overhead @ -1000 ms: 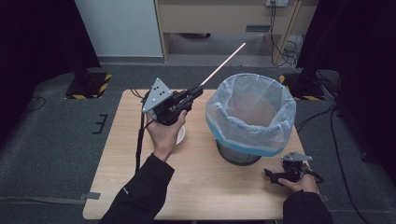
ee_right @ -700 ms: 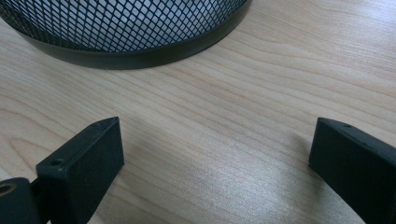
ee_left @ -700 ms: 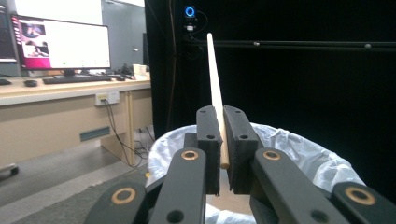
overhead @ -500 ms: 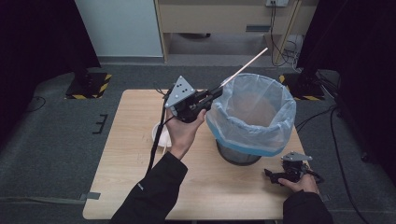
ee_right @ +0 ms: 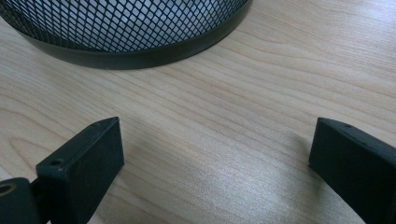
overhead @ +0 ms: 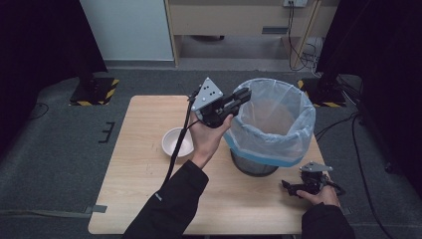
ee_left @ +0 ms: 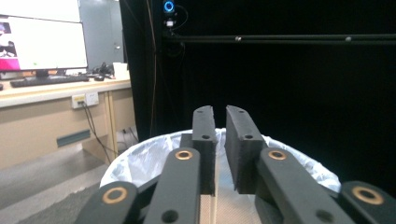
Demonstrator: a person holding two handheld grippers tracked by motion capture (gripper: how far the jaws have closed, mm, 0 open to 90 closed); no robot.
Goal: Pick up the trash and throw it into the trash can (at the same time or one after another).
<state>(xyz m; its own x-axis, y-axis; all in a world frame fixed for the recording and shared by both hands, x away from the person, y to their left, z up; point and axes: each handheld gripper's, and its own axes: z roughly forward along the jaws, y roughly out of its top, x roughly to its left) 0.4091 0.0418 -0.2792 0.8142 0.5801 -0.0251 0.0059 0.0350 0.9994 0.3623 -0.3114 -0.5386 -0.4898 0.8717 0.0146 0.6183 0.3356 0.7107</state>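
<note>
Up at the bin's near-left rim, the left gripper (overhead: 243,97) is held above the desk (overhead: 134,164), pointing over the mouth of the bin (overhead: 273,144), a black mesh basket lined with a pale blue bag. Its jaws have just been opening; a narrow gap stands between them and nothing is in it. Close by the bin's base, the right gripper (overhead: 291,187) rests on the desk with its jaws wide apart around bare wood. Left of the person's forearm sits a white bowl (overhead: 174,143).
</note>
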